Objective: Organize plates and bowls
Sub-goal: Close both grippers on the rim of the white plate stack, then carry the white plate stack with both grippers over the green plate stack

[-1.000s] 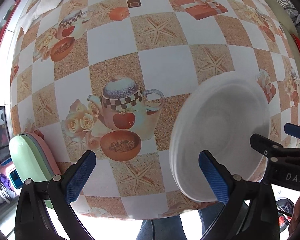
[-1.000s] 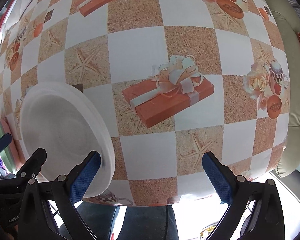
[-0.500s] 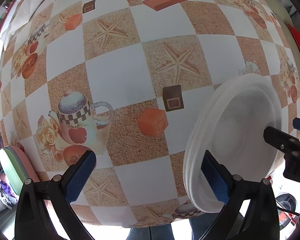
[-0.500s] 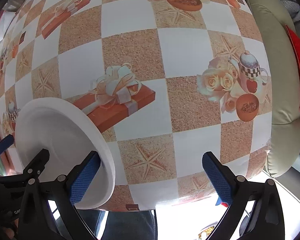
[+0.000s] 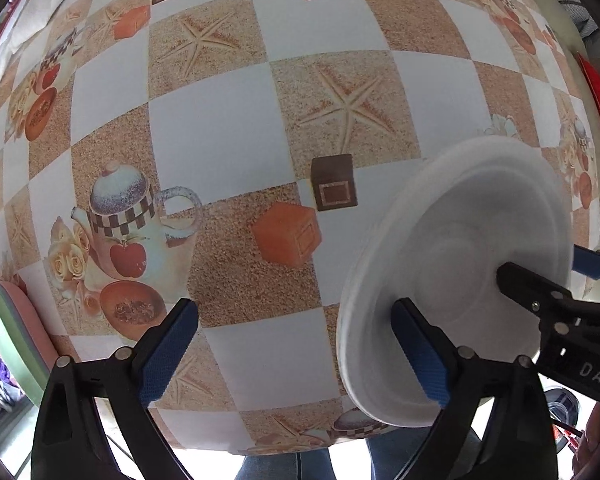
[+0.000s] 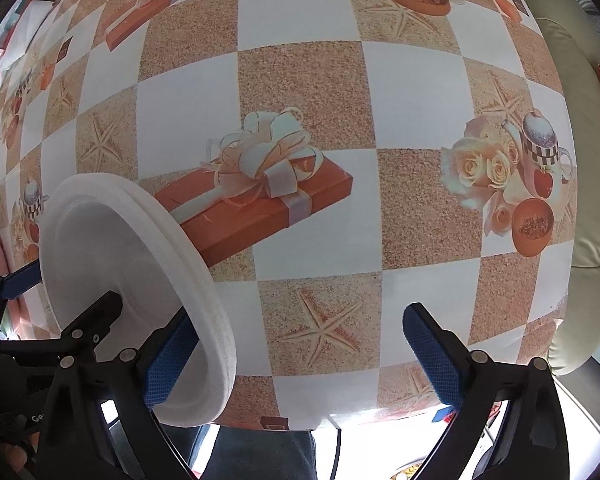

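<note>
A stack of white foam plates [image 5: 452,280] stands tilted on edge above the near edge of the table, pinched between the two grippers. My left gripper [image 5: 296,350] is open; its right finger [image 5: 420,354] presses one face of the stack. My right gripper [image 6: 304,354] is open; its left finger [image 6: 168,360] presses the other face of the stack [image 6: 112,264]. Each gripper's other finger shows in the other's view. The gaps between both pairs of fingers are empty.
The table wears a checkered cloth [image 5: 220,128] printed with teapots, starfish and gift boxes. Green and pink plates [image 5: 8,336] stick out past the table's left edge. A beige cushion [image 6: 580,128] lies to the right. The person's jeans [image 6: 260,456] show below the near edge.
Both grippers and the plate stack have shifted over the table, and the stack has tipped more upright. Both grippers stay open, pressing the stack from either side.
</note>
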Demonstrator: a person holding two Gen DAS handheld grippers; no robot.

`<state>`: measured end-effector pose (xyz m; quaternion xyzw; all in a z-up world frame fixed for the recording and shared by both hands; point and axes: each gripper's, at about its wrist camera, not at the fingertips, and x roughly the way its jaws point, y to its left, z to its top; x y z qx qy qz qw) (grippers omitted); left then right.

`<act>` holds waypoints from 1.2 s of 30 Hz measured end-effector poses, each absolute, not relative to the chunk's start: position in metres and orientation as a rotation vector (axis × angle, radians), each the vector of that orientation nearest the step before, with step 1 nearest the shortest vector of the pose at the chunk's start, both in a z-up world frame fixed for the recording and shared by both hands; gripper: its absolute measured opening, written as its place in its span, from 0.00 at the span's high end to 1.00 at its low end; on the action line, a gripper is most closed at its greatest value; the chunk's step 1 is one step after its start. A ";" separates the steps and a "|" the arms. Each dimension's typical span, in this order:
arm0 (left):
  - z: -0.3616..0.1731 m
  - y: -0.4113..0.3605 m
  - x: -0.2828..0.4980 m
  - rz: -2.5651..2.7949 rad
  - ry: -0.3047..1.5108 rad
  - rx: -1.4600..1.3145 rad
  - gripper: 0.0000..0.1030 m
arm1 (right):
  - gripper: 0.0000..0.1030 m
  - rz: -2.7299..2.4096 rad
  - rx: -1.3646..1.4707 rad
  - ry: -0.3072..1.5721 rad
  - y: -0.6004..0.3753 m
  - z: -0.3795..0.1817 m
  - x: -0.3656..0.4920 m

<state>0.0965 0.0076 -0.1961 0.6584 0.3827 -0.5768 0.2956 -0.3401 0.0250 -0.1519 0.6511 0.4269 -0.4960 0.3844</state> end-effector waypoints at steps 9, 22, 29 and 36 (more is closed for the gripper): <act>-0.188 0.023 0.066 -1.694 1.025 1.778 0.66 | 0.75 -1.141 1.722 0.964 0.025 -0.150 -0.310; -0.196 0.023 0.086 -1.657 1.041 1.756 0.66 | 0.75 -1.129 1.695 1.023 0.021 -0.145 -0.247; -0.189 0.027 0.117 -1.609 1.073 1.706 0.65 | 0.75 -1.084 1.659 1.054 0.008 -0.142 -0.197; -0.189 0.032 0.155 -1.553 1.126 1.642 0.65 | 0.75 -1.036 1.611 1.095 -0.005 -0.139 -0.142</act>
